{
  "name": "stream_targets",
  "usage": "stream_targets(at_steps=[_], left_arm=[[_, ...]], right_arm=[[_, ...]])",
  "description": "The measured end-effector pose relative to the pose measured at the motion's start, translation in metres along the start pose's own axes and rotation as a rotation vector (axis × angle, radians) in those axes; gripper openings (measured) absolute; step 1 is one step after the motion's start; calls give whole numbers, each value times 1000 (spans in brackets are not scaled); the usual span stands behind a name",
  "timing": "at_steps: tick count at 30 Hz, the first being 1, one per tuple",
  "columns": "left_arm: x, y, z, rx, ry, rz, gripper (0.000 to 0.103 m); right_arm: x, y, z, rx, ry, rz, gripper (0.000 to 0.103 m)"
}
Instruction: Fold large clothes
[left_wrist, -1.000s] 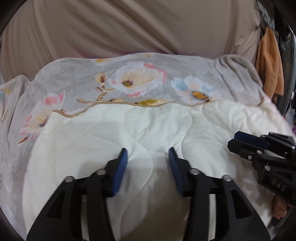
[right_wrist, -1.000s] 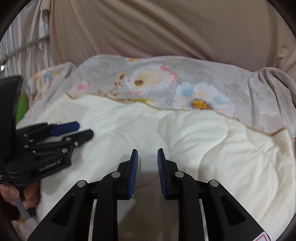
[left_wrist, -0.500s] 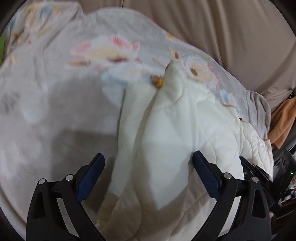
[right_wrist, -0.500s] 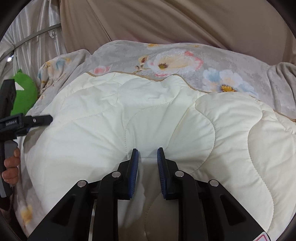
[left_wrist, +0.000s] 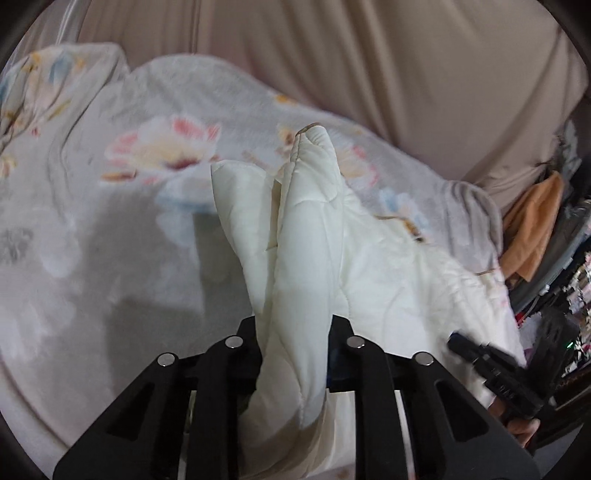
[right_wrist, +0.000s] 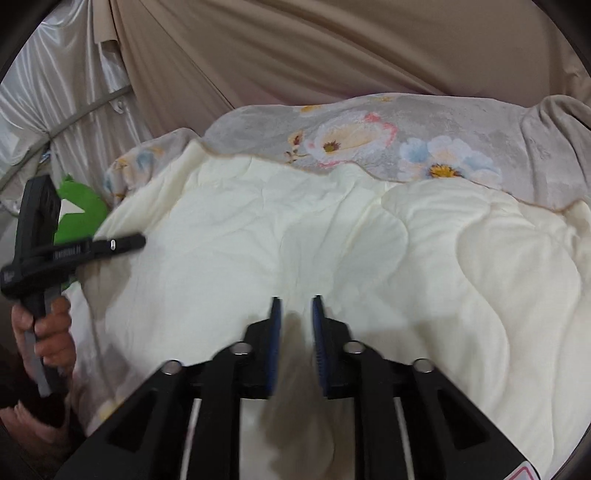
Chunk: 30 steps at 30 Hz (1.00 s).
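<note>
A cream quilted cover (left_wrist: 310, 236) lies spread over a grey floral blanket (left_wrist: 110, 221). My left gripper (left_wrist: 295, 332) is closing its jaws on a raised fold at the cover's left edge. The fabric fills the gap and hides the pads, and the fold stands up in a ridge ahead of them. In the right wrist view the cream cover (right_wrist: 332, 240) spreads wide under my right gripper (right_wrist: 296, 314). Its jaws are closing to a narrow gap, with nothing visibly pinched between the blue pads (right_wrist: 275, 332). The left gripper (right_wrist: 122, 242) shows at that view's left edge, held by a hand (right_wrist: 51, 332).
A beige curtain (left_wrist: 369, 66) hangs behind the bed. A green soft toy (right_wrist: 79, 218) sits at the far left beside the cover. An orange cloth (left_wrist: 532, 229) hangs at the right, with clutter below it. The right gripper (left_wrist: 461, 341) reaches in from the lower right.
My left gripper swung to the cover's left edge, opened wide, then closed on a fold of it. My right gripper moved across the cover and its gap narrowed slightly.
</note>
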<state>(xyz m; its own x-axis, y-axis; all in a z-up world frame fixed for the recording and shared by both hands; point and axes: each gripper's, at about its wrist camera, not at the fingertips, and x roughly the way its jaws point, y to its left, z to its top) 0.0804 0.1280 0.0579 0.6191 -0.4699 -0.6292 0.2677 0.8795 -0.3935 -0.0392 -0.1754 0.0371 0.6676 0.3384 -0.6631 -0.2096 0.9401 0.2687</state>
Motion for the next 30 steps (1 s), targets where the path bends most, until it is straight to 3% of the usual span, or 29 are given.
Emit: stream_targets(at_steps=[2, 4, 9, 13, 16, 22, 26, 30], left_arm=[[-22, -25, 3, 47, -44, -35, 17], [-37, -55, 6, 104, -82, -75, 17], [-53, -153, 4, 283, -123, -178, 17], [-30, -233, -9, 418, -87, -245, 17], [8, -284, -26, 503, -26, -252, 17], [100, -344, -79, 617, 129, -198, 17], [131, -359, -109, 673, 119, -136, 18], [139, -369, -122, 696, 95, -111, 26]], right_arm=[[-6, 0, -17, 16, 37, 12, 0], [1, -5, -32, 46, 79, 29, 0], [15, -19, -45, 144, 75, 92, 0], [2, -28, -50, 214, 53, 157, 0], [-27, -45, -65, 296, -5, 212, 0], [-105, -104, -113, 442, -139, 94, 6], [-150, -135, -136, 513, -199, -12, 10], [-175, -147, -134, 531, -259, -58, 10]])
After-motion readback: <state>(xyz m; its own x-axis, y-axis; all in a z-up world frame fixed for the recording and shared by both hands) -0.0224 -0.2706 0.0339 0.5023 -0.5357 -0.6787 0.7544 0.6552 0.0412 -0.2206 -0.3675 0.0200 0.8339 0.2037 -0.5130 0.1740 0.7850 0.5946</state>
